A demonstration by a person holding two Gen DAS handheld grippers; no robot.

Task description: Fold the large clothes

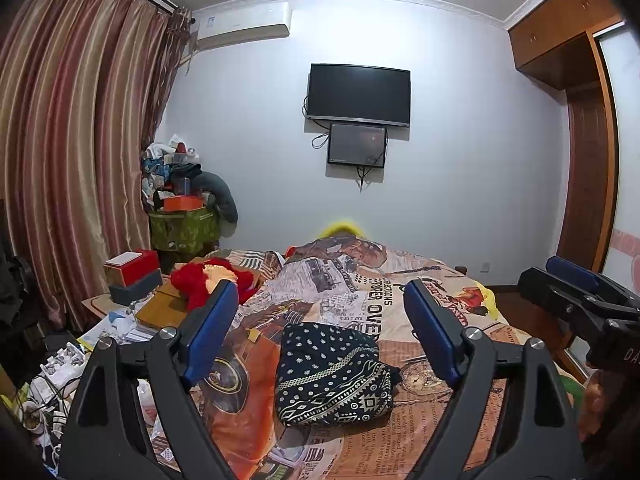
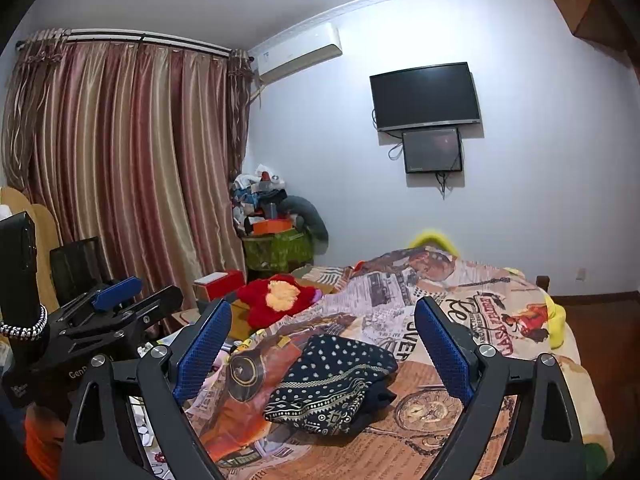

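A folded dark garment (image 1: 334, 374) with white dots and patterned bands lies on the printed bedspread (image 1: 420, 312); it also shows in the right wrist view (image 2: 334, 380). My left gripper (image 1: 324, 332) is open and empty, held above and short of the garment. My right gripper (image 2: 322, 346) is open and empty, also raised above the garment. The right gripper shows at the right edge of the left wrist view (image 1: 576, 292). The left gripper shows at the left of the right wrist view (image 2: 120, 300).
A red and yellow plush (image 1: 212, 284) lies at the bed's left edge. A cluttered bedside table with a red box (image 1: 132, 266) stands left. Striped curtains (image 1: 80, 140), a piled green box (image 1: 184, 228), a wall TV (image 1: 358, 94) and a wooden wardrobe (image 1: 588, 160) surround the bed.
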